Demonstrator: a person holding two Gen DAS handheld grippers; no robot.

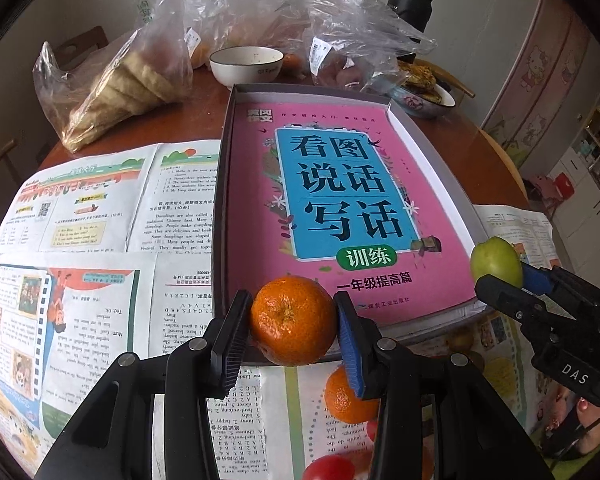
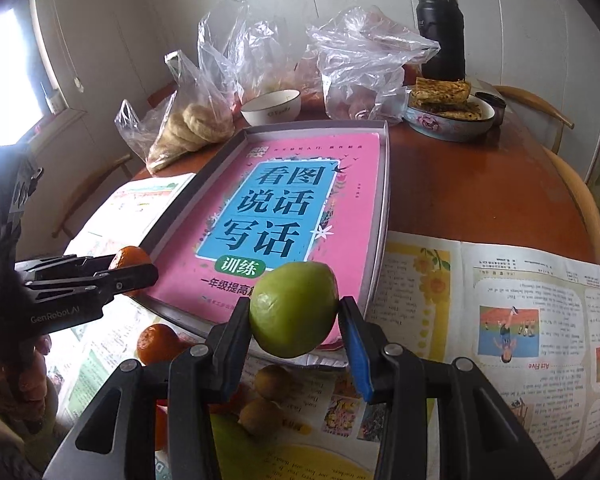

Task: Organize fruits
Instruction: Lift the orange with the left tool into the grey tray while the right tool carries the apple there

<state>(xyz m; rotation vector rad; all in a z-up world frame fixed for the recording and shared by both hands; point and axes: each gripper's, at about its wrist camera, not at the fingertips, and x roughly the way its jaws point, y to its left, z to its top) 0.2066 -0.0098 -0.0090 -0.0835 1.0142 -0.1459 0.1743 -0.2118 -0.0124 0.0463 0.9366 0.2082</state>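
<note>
Left hand-held gripper [image 1: 294, 322], marked "GenRobot.AI", clamped on orange [image 1: 293, 321] above near edge of tray [image 1: 440, 152]. Right hand-held gripper [image 2: 294, 314], marked "DAS", clamped on green fruit [image 2: 294, 309] near tray's right corner. Pink book [image 1: 340, 200] in tray titled "看图说话写话 训练".

Left claw [image 1: 294, 322]: black frame, one blue pad [image 1: 350, 350], one black ribbed pad; it clamps a round orange tangerine [image 1: 293, 326] with dimpled skin. Right claw [image 2: 294, 316]: the same black and blue scheme; it clamps a smooth yellow-green round fruit [image 2: 294, 308]. Shallow grey cardboard box lid [image 2: 382, 216]: white inner wall. Pink softcover workbook [image 1: 352, 200]: blue centre panel with black characters, a green oval label with white characters, floral border motifs. Round worktop [image 2: 472, 196]: glossy reddish-brown wood. Printed newspaper sheets [image 1: 84, 280]: white with black text, green, orange and yellow illustrations. White ceramic bowl [image 1: 247, 65]: dark rim. Tall vacuum flask [image 2: 440, 34]: black with silver cap. Hello Kitty wall panels [image 1: 548, 80]: pink.
</note>
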